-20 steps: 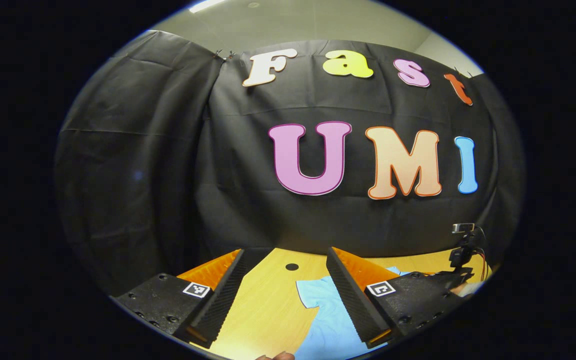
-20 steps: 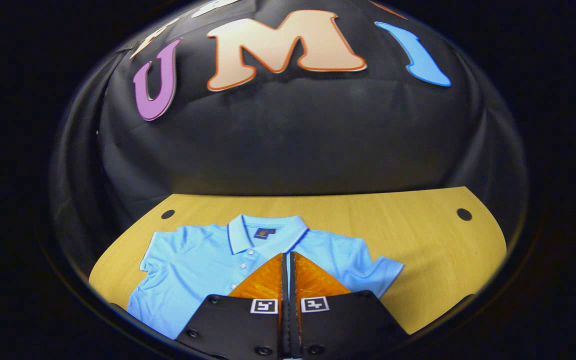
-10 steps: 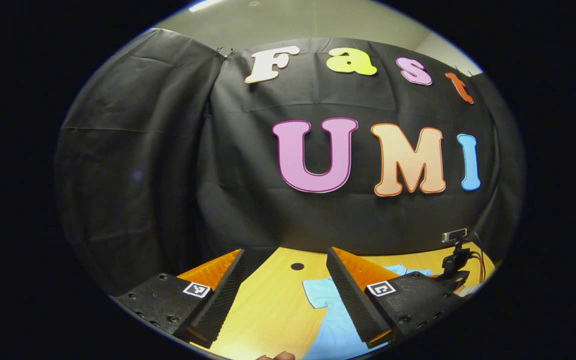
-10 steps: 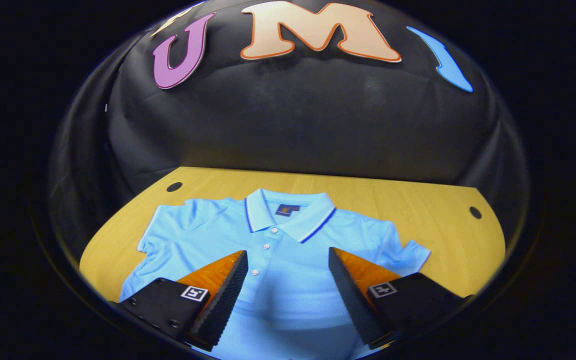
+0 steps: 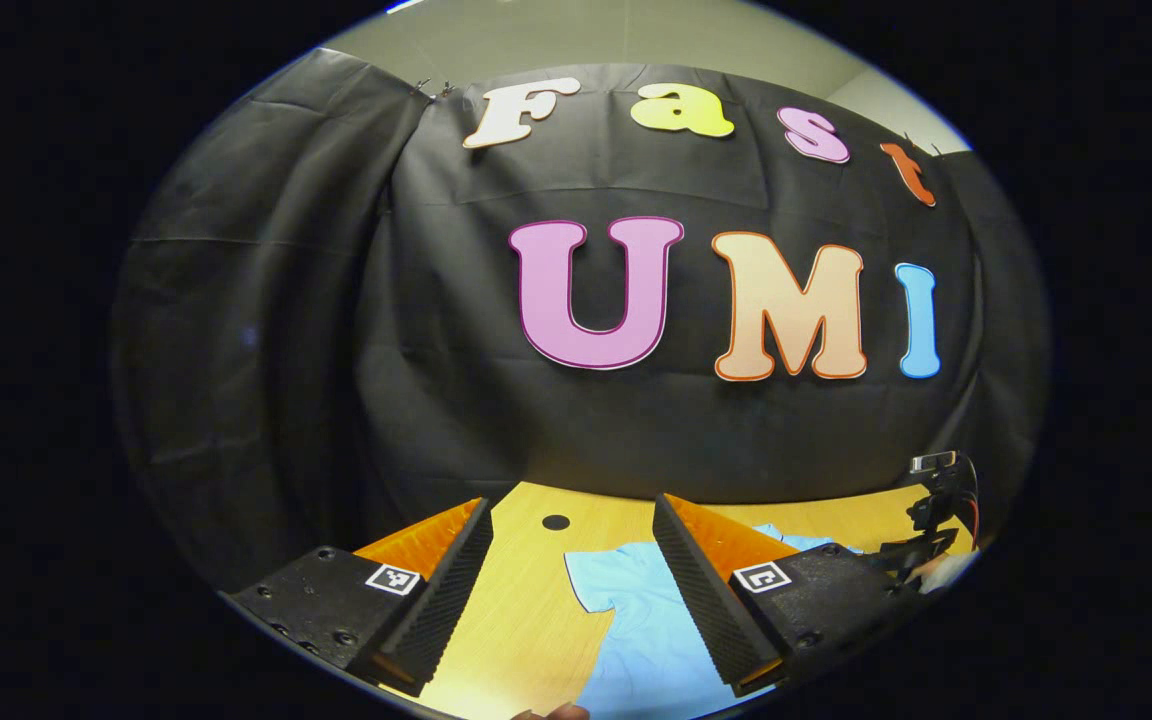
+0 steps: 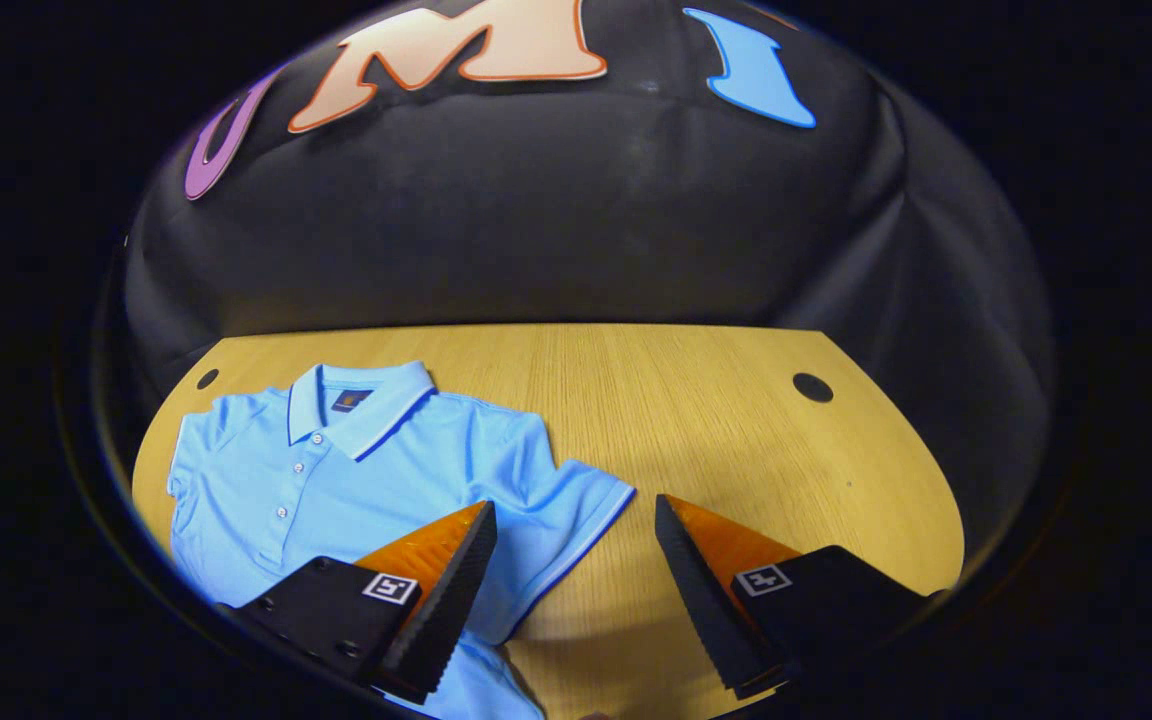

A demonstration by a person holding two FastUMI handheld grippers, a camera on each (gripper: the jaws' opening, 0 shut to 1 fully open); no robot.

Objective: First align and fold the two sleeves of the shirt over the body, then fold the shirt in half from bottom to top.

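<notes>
A light blue polo shirt (image 6: pixel 336 490) lies flat on the wooden table (image 6: pixel 736 420), collar (image 6: pixel 361 405) toward the black wall, buttons up. Its right sleeve (image 6: pixel 576 490) spreads out sideways. My right gripper (image 6: pixel 571 502) hovers open above that sleeve's cuff, and its left finger (image 6: pixel 441 590) covers part of the shirt's side. In the left gripper view the shirt's other sleeve (image 5: pixel 616 590) lies just inside the right finger (image 5: pixel 706 590) of my open left gripper (image 5: pixel 571 500). Nothing is held between either pair of fingers.
Round cable holes mark the table's far corners (image 6: pixel 813 387) (image 6: pixel 207 379) (image 5: pixel 556 522). The black cloth wall (image 6: pixel 556 220) stands right behind the table. Bare wood (image 6: pixel 786 470) stretches to the right of the shirt. A small camera rig with cables (image 5: pixel 939 485) shows at the far right.
My right gripper went from shut to open and swung right, from over the shirt's chest to its right sleeve. The left gripper stayed open and shifted only slightly.
</notes>
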